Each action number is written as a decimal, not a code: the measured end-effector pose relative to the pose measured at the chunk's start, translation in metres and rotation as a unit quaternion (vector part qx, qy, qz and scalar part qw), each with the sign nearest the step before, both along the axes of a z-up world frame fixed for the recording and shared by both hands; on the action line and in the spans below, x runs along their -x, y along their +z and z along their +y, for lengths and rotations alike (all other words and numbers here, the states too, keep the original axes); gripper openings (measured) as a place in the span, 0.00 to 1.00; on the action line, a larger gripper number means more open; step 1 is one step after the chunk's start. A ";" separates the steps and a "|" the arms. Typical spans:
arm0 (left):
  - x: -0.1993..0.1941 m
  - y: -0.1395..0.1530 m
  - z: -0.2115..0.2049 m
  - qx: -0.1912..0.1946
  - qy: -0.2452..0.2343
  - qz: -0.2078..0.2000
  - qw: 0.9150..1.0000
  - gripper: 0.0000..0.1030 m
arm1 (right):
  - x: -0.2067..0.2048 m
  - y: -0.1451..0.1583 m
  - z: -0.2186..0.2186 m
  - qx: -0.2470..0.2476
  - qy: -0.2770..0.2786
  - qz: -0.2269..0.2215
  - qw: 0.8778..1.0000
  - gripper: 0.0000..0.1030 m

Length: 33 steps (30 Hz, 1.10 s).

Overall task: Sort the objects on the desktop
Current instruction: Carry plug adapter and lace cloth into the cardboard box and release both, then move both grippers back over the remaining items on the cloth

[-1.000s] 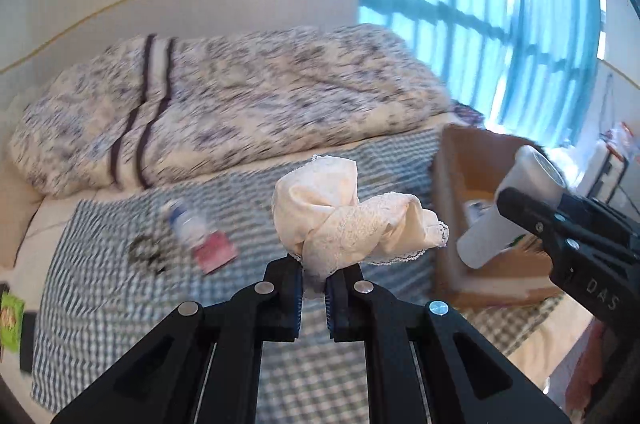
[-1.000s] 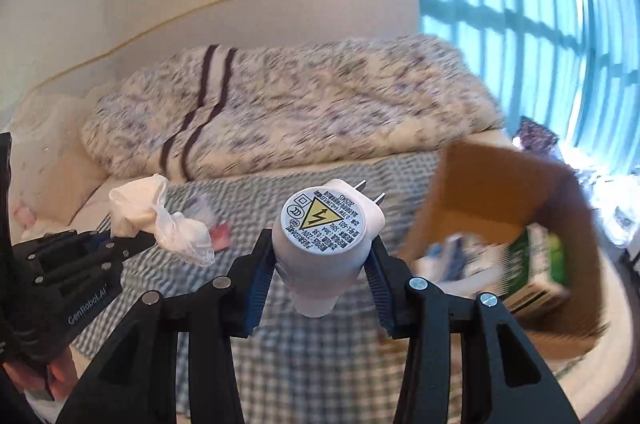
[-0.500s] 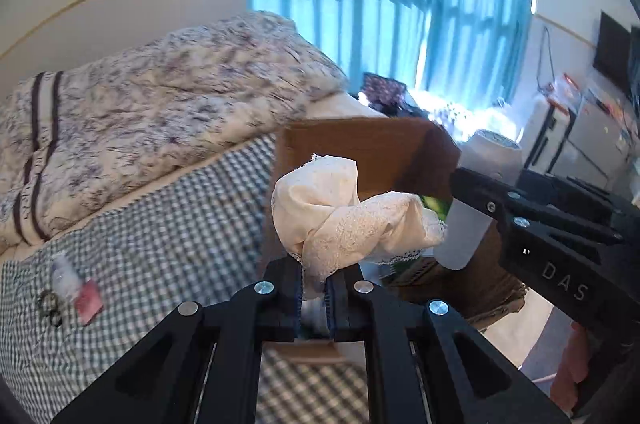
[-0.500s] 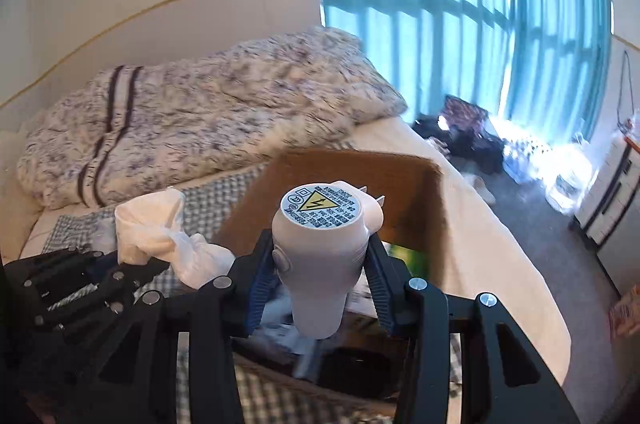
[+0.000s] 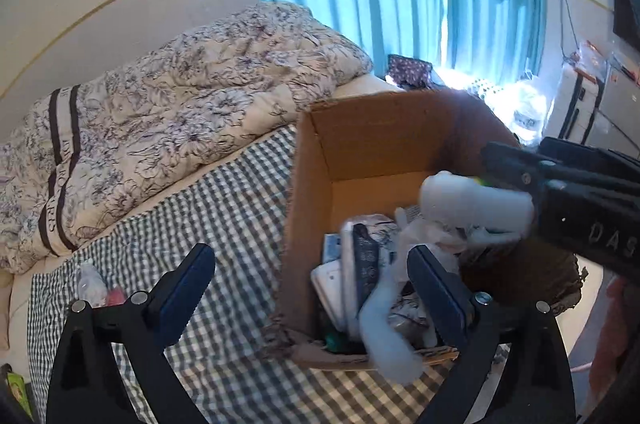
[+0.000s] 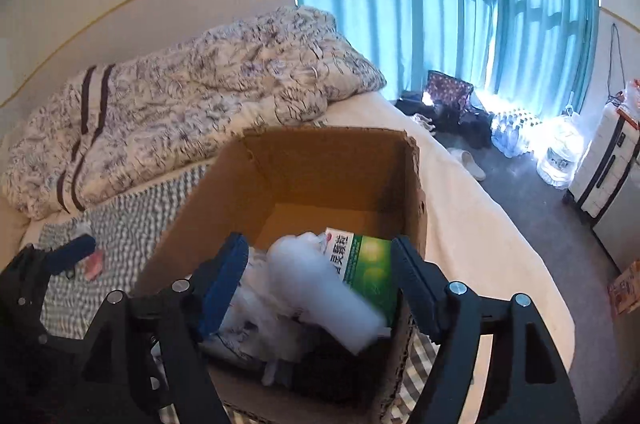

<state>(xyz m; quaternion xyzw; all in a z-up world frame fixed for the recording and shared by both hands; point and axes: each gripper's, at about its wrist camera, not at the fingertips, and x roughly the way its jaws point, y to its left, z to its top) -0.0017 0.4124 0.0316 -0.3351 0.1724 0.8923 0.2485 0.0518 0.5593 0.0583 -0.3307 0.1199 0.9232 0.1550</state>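
An open cardboard box (image 5: 312,191) (image 6: 332,159) stands on the checked bedcover and holds several items, among them a green packet (image 6: 366,264). My left gripper (image 5: 310,280) is open above the box's near edge; the cream lace cloth (image 5: 386,320) is blurred, falling between its fingers into the box. My right gripper (image 6: 320,272) is open over the box; the white plug-in device (image 6: 324,288) (image 5: 472,201) is blurred, dropping from it into the box.
A small bottle and a pink item (image 5: 96,288) lie on the checked cover (image 5: 224,207) at left. A rumpled floral duvet (image 5: 180,103) lies behind. Right of the bed are floor, slippers (image 6: 468,159), water bottles and a suitcase (image 6: 608,167).
Both grippers have opened over the box. The cloth has left the left gripper and the white device has left the right one; both are falling into the box.
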 end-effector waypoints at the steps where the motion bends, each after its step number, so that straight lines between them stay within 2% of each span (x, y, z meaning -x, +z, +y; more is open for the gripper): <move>1: 0.001 0.002 -0.006 -0.004 0.005 -0.001 1.000 0.97 | 0.000 0.003 -0.001 0.003 0.002 0.003 1.000 0.71; 6: 0.003 0.011 -0.041 -0.021 0.047 -0.006 0.999 0.97 | -0.004 0.013 -0.018 0.001 0.016 0.013 1.000 0.71; 11: -0.003 0.011 -0.103 -0.030 0.104 -0.010 0.994 0.97 | -0.010 0.016 -0.050 0.005 0.044 0.018 0.999 0.71; 15: -0.004 0.007 -0.159 -0.026 0.146 -0.023 0.989 0.97 | -0.014 0.017 -0.098 -0.003 0.072 0.021 0.997 0.71; 20: -0.009 0.006 -0.239 -0.032 0.203 -0.019 0.978 0.97 | -0.019 0.019 -0.163 -0.001 0.107 0.029 0.994 0.71; 29: -0.004 -0.017 -0.354 -0.010 0.234 0.003 0.972 0.97 | -0.002 -0.010 -0.281 -0.017 0.178 0.025 0.984 0.71; 33: 0.017 -0.038 -0.394 -0.010 0.240 -0.009 0.971 0.97 | 0.023 -0.032 -0.325 -0.027 0.210 0.015 0.977 0.71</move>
